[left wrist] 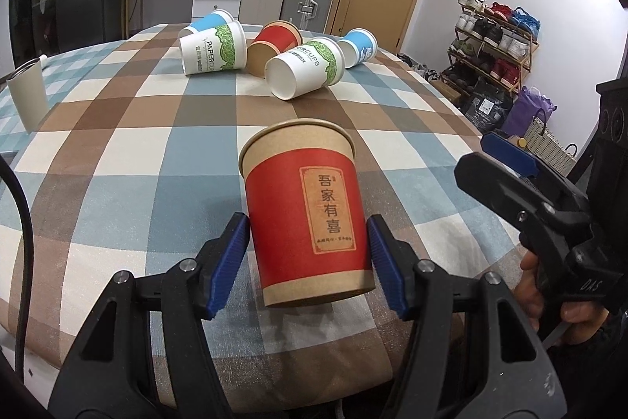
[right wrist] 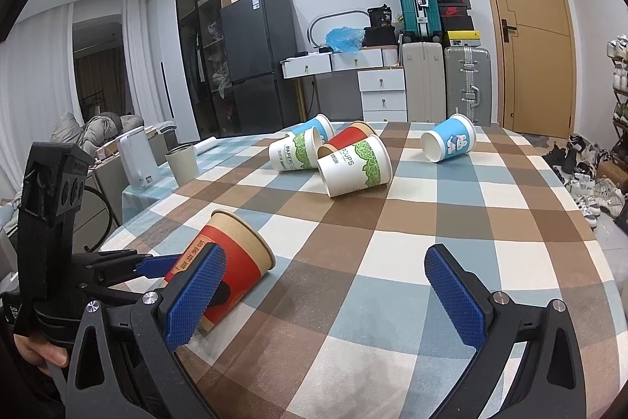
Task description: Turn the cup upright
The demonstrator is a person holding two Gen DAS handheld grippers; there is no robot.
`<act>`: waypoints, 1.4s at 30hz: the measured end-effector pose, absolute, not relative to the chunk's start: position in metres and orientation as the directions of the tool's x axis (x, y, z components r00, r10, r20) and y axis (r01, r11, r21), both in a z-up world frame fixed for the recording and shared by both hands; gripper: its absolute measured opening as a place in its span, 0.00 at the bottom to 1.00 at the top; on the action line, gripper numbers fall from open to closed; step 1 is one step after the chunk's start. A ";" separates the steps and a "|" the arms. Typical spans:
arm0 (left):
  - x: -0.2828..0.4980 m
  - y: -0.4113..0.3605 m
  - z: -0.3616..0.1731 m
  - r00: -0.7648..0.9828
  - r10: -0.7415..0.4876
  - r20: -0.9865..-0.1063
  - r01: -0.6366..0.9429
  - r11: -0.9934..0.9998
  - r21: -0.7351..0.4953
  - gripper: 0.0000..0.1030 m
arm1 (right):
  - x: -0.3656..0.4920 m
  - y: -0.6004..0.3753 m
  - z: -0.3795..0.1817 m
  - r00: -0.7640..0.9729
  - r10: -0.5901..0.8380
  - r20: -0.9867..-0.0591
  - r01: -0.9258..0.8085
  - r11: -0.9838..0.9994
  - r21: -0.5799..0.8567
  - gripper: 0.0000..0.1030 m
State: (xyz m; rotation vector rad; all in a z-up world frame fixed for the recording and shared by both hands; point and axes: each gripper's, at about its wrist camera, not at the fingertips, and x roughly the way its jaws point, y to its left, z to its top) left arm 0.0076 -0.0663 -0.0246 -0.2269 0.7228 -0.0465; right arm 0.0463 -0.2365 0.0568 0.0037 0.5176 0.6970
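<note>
Red cup (left wrist: 308,211) with the kraft rim sits between the left gripper (left wrist: 310,262) blue pads, both pads against its sides, so it is held. From the right wrist view the same cup (right wrist: 231,262) leans, mouth pointing up and away toward the table middle, base near the table edge; can't tell whether the base touches the checked tablecloth (right wrist: 392,262). Right gripper (right wrist: 325,297) is spread wide with nothing between its fingers, hovering over the cloth just beside the held cup. Further back five more cups lie on their sides: two white-green ones (right wrist: 355,165), another red one (right wrist: 349,136) and two blue ones (right wrist: 449,143). A grey tumbler (right wrist: 182,163) stands upright near the far left edge.
</note>
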 end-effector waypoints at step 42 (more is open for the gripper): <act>0.004 0.027 -0.020 0.874 -0.039 -0.484 -0.045 0.986 -0.160 0.99 | 0.072 -0.183 0.053 0.475 0.621 -0.624 -0.589 0.751 0.299 1.00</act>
